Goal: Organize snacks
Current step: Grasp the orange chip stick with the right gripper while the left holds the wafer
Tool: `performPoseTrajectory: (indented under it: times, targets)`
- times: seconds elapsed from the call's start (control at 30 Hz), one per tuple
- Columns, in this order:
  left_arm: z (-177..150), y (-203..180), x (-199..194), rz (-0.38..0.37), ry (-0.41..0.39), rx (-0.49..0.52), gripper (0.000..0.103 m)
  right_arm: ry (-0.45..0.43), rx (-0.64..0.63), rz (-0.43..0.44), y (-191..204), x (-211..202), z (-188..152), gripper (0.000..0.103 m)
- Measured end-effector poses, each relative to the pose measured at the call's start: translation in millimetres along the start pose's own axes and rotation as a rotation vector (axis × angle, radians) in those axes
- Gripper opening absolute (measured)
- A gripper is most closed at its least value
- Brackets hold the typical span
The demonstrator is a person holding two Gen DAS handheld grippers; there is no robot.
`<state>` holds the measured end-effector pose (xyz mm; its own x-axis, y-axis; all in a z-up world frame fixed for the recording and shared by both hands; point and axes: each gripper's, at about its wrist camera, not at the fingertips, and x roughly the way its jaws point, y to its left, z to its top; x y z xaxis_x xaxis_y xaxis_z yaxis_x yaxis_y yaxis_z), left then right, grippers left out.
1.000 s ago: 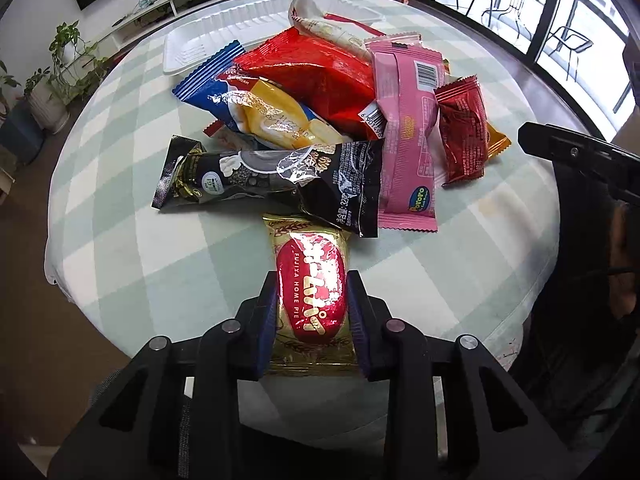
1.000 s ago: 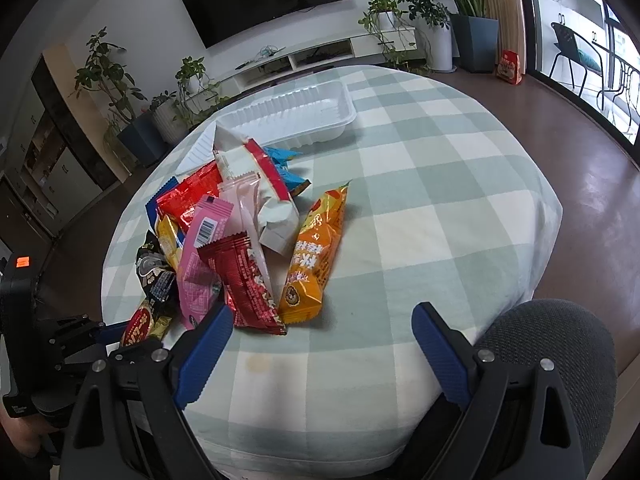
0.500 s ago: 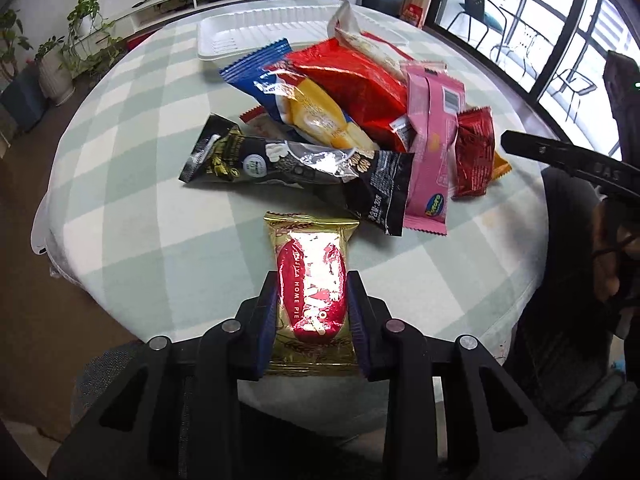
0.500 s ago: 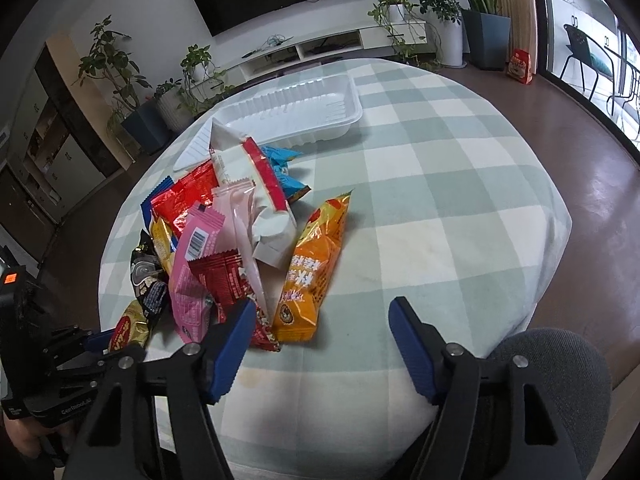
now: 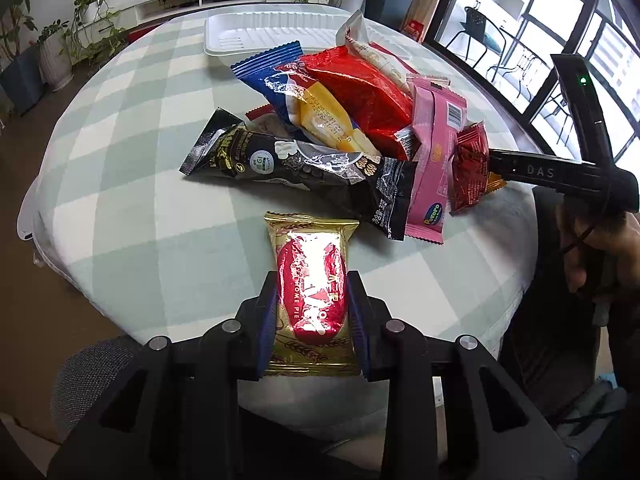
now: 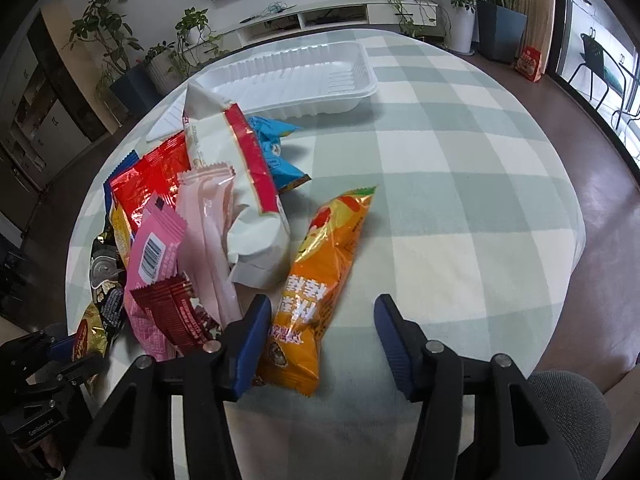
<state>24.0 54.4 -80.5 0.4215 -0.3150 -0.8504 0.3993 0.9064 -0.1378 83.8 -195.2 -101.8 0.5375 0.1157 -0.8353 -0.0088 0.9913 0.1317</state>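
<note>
My left gripper [image 5: 312, 304] is shut on a gold and red pie packet [image 5: 310, 280], held at the near edge of the round table. Just beyond it lies a heap of snack packets [image 5: 340, 128]: black, blue, yellow, red and pink. In the right wrist view my right gripper [image 6: 322, 334] hangs over the near end of an orange snack packet [image 6: 320, 276]. Its jaws are closing, with the packet's lower end between them, nearer the left pad and untouched by the right. A white plastic tray [image 6: 296, 76] stands empty at the far side of the table.
The table wears a green and white checked cloth [image 6: 460, 200]. A grey chair back [image 6: 568, 412] sits at the near right edge. A hand [image 5: 596, 248] holds the right gripper's handle at the right of the left wrist view. Potted plants and a TV shelf stand beyond the table.
The right gripper's jaws have narrowed and it has come forward and down over the orange packet. The left gripper has shifted sideways and rolled a little, the pie packet still in it.
</note>
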Motion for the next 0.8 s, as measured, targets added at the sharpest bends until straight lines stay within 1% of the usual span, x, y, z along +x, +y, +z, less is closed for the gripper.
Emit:
performPoseTrajectory:
  times: [0.03,0.1,0.17,0.2,0.33,0.5,0.8]
  targets:
    - [0,0,0,-0.001,-0.001,0.0,0.03,0.002,-0.013,-0.007,2,0,0,0.05]
    - [0,0,0,-0.002,-0.001,-0.001,0.03,0.002,-0.03,-0.011,4,0,-1,0.045]
    - [-1,1,1,-0.002,-0.002,0.0,0.03,-0.001,-0.06,-0.035,6,-2,-4,0.034]
    - [-1,0,1,-0.002,-0.003,0.001,0.03,-0.003,-0.073,-0.043,7,-3,-6,0.032]
    - [-1,0,0,-0.003,-0.005,0.0,0.03,-0.005,-0.086,-0.031,3,-6,-10,0.03]
    - [-1,1,0,-0.01,-0.01,-0.011,0.03,-0.009,-0.052,-0.003,-4,-15,-15,0.027]
    - [-2,7,-10,-0.031,-0.034,-0.046,0.03,-0.087,0.003,0.025,-15,-41,-12,0.026]
